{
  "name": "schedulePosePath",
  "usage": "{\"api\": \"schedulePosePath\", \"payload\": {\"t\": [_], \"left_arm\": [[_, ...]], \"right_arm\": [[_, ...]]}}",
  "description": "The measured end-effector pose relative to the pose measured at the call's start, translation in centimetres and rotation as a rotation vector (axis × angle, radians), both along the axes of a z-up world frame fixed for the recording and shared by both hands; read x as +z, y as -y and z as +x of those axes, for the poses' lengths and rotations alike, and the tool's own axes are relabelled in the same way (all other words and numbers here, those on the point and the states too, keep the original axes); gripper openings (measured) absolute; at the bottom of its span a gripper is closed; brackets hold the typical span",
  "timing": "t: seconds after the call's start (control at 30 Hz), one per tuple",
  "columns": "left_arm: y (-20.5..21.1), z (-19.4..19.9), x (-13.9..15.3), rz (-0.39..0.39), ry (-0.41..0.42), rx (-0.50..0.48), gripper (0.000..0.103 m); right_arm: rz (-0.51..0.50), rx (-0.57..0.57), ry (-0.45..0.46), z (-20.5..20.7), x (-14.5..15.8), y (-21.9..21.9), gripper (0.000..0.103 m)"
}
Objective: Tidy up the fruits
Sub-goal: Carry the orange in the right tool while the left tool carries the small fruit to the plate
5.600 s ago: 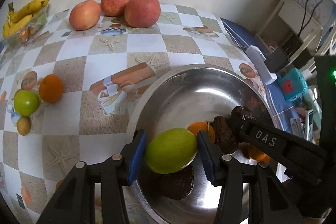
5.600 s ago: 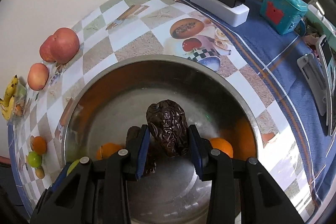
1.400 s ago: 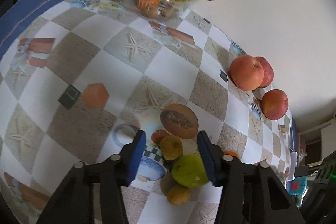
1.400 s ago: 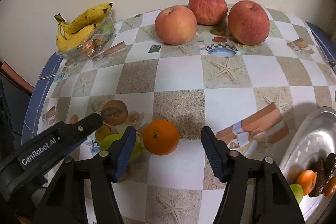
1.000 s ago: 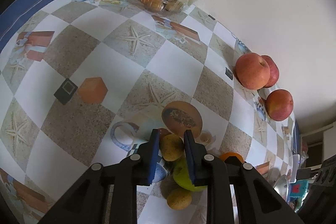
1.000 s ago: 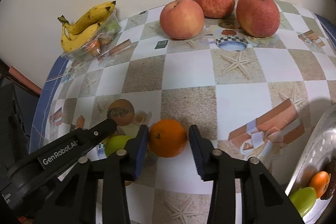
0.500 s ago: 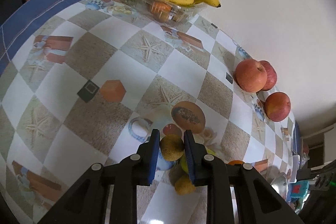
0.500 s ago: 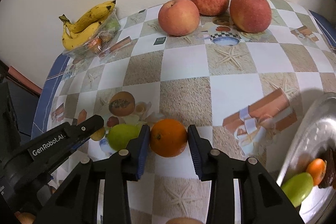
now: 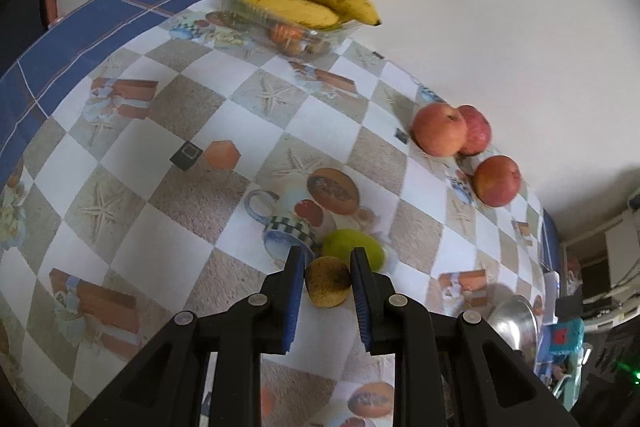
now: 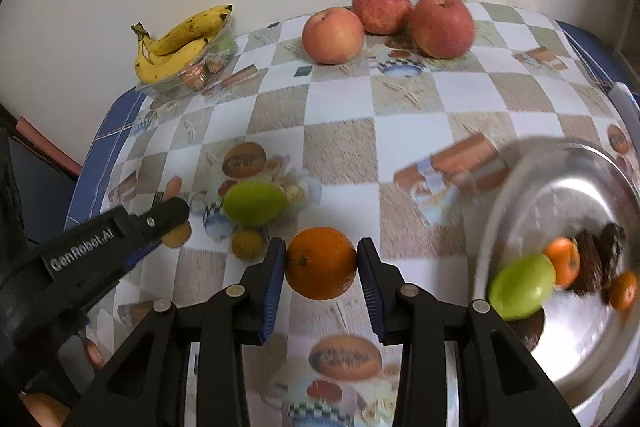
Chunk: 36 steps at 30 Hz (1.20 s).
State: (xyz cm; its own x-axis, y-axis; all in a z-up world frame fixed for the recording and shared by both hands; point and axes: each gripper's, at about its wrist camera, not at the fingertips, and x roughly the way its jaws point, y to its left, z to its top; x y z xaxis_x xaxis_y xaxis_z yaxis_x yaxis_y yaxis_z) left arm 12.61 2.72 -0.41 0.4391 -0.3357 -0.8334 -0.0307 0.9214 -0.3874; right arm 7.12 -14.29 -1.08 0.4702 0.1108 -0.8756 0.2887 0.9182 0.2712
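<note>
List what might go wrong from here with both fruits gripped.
1. The orange is round and pinched only at its sides by the right gripper; it may slip out on the way.
2. The steel bowl already holds fruit, so a drop there may knock pieces about.
3. The left gripper clamps a small brown fruit hard; it may bruise.

The steel bowl (image 10: 560,187) is motion-blurred and cut off at the right wrist view's edge.
</note>
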Motion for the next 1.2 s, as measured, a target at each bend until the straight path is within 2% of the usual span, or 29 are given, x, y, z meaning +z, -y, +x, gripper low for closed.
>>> {"api": "schedulePosePath", "payload": {"t": [0.2,0.4,0.67,0.97,1.2], "left_arm": [[-0.2,-1.1,1.8,-0.032,0.035,-0.017,0.025],[0.8,-1.6,2.5,-0.031,0.044,-0.044,0.025],[4.3,-2.4,3.0,-0.002,0.058,-0.131,0.025],[12.1,-5.5,3.1,-0.008,0.045,-0.354,0.025],[18.1,-8.9,2.0,-0.016,-0.002,-0.554,0.025]], "right_arm": [[0.000,-0.033,0.000,-2.3,0.9,0.4,0.038],[-0.003,-0.060,-0.004,-3.2,1.4,1.3,0.038],[-0.006,-0.147,0.001,-4.0,2.3,5.5,0.038],[-0.065,-0.358,-0.026,-7.9,2.4,13.0,0.038],[-0.068,-0.457,-0.022,-10.4,3.0,16.1,0.038]]}}
